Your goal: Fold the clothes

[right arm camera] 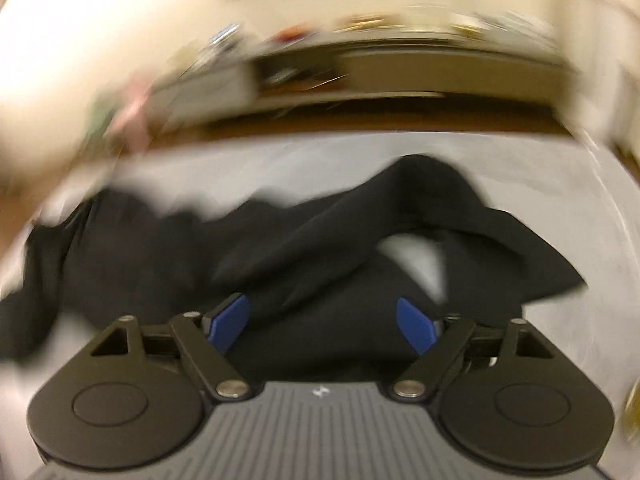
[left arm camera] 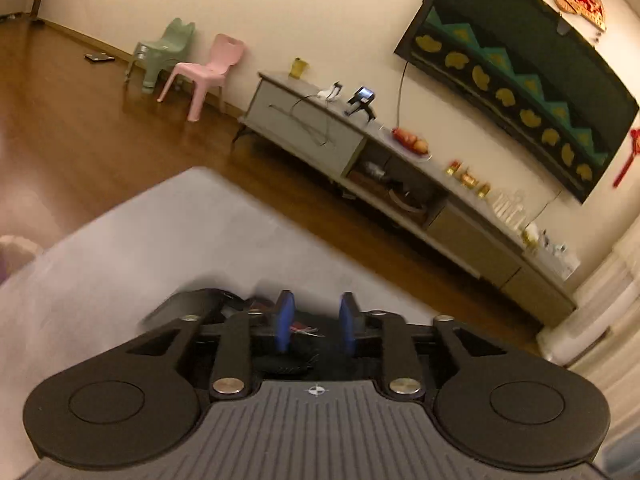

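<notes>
The right claw (right arm camera: 322, 320) is hovering released, its blue pads (right arm camera: 228, 320) spread wide, directly over a crumpled black garment (right arm camera: 304, 232) that is sprawling across the pale grey surface (right arm camera: 540, 184) ahead of it and to both sides. The left claw (left arm camera: 316, 322) is standing partly released, its pads apart with dark cloth showing between them but not clamped. Farther ahead, a TV cabinet (left arm camera: 400, 176) is standing against the wall.

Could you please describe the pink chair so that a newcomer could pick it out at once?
Look along the cream wall left of the long grey TV cabinet. Two small plastic chairs stand on the wooden floor; the pink chair is nearer the cabinet, its neighbour pale green.
</notes>
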Demonstrator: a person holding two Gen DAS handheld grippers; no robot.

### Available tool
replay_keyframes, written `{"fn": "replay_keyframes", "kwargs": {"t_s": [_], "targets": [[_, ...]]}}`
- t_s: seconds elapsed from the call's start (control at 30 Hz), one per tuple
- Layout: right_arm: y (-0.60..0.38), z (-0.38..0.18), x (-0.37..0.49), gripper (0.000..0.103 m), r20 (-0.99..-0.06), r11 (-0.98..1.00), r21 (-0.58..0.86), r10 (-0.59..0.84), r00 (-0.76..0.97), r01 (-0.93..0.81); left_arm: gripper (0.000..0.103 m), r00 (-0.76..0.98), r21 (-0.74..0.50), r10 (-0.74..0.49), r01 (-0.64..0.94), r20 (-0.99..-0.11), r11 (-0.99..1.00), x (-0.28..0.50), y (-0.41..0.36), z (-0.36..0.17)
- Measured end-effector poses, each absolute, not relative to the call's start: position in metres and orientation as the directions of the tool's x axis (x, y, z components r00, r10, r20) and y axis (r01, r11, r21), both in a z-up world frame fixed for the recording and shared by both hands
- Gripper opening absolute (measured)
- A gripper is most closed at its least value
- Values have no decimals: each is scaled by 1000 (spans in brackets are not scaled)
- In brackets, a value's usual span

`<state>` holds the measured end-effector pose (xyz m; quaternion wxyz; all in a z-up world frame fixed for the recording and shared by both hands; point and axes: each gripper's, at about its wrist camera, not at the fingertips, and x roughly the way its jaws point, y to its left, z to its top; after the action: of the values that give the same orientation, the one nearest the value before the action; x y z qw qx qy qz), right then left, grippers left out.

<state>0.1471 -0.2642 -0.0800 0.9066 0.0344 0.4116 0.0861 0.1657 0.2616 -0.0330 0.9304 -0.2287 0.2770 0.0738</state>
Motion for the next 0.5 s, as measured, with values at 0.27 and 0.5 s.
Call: {"fn": "replay_keyframes", "kwargs": {"t_s": [0.27,0.5], "targets": [[-244,-111,133,84,-847,974,38,150,509,-223,84,756,-127,-166,111,-633,986,102,201,-88],[-258,-109,125,7,-838,992,28,89,538,-121,41,707,76,-145,271,-692,959,114,134,-135]]}}
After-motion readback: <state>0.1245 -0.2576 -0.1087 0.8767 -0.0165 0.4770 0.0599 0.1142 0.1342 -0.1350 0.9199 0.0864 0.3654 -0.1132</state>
